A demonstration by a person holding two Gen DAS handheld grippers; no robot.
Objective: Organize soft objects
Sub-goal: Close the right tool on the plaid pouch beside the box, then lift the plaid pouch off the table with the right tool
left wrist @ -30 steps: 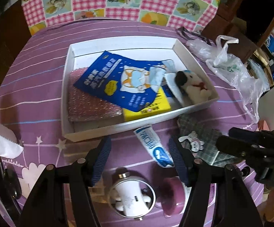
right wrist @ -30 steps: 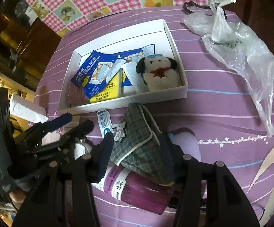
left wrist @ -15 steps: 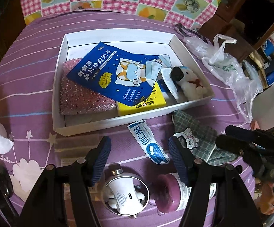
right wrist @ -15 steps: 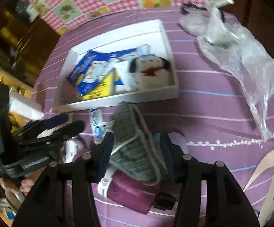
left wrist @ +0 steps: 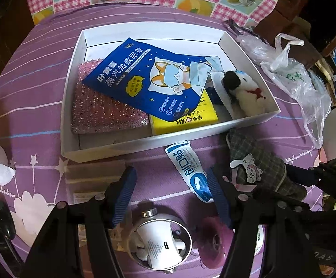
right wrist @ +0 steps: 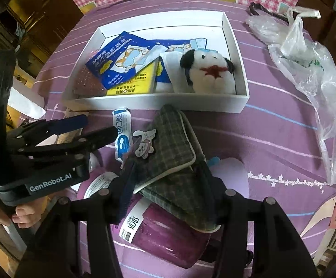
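Plaid pouch (right wrist: 172,153), one, clamped in right gripper (right wrist: 168,180); left gripper (left wrist: 171,197) spread, holding nothing; one plush dog (right wrist: 208,74) in white box (right wrist: 235,44).

Right claw (right wrist: 165,183) closed on the grey plaid pouch (right wrist: 174,153), fingers pressed against both its sides; the pouch lies partly over a purple bottle (right wrist: 168,234). A rabbit charm (right wrist: 144,146) hangs at the pouch's left edge. Left claw (right wrist: 91,127) sits to the left with a gap between its fingers, beside a toothpaste tube (right wrist: 121,134). White box (right wrist: 158,103) behind holds a plush dog (right wrist: 209,74), blue packet (right wrist: 121,60) and yellow pack (right wrist: 133,83). Clear plastic bag (right wrist: 306,58) on the table (right wrist: 272,139), right.
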